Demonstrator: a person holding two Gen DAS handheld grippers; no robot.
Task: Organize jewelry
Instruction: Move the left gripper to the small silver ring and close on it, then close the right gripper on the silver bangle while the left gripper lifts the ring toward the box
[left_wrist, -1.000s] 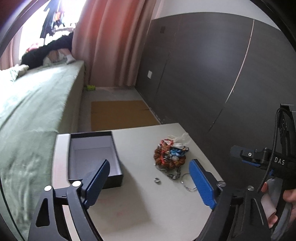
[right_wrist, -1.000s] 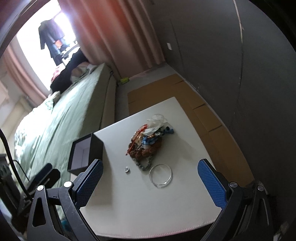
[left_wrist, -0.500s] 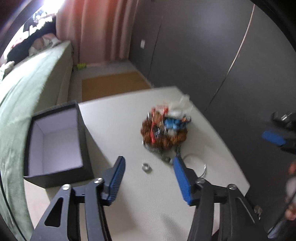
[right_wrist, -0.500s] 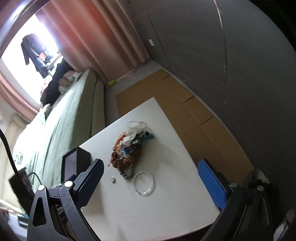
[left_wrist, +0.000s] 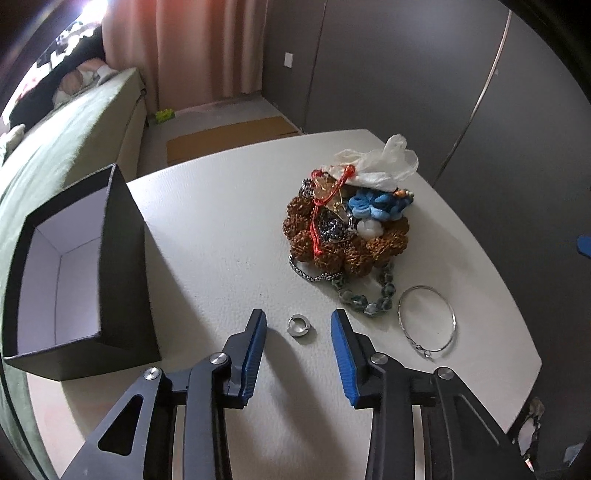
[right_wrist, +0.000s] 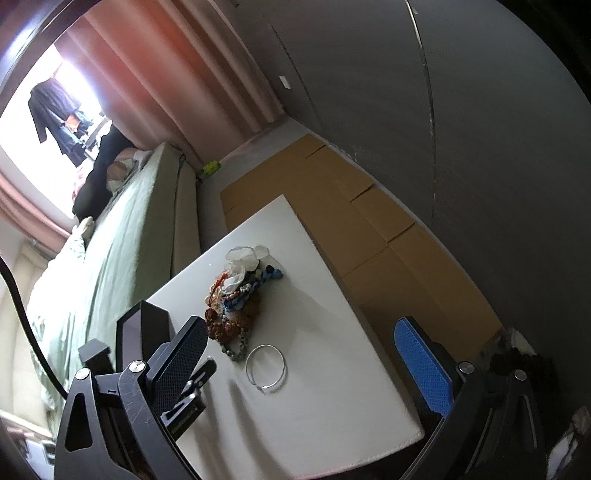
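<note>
A small silver ring (left_wrist: 298, 325) lies on the white table (left_wrist: 221, 221). My left gripper (left_wrist: 298, 332) is open, low over the table, with the ring between its blue fingertips. A pile of jewelry (left_wrist: 347, 229) with brown beads, blue pieces and a red cord lies behind it. A thin silver bangle (left_wrist: 427, 320) lies to the right. An open black box (left_wrist: 74, 266) with a white inside stands at the left. My right gripper (right_wrist: 306, 354) is open and empty, high above the table's right side, over the bangle (right_wrist: 266, 365) and pile (right_wrist: 236, 295).
A crumpled clear plastic bag (left_wrist: 380, 162) rests on the pile's far side. A green bed (left_wrist: 66, 147) runs along the left of the table. Cardboard sheets (right_wrist: 351, 229) lie on the floor beyond. A dark wall (left_wrist: 406, 74) stands at the right.
My left gripper has come down and forward to the ring and narrowed its jaws around it. My right gripper has risen and tilted away to the right.
</note>
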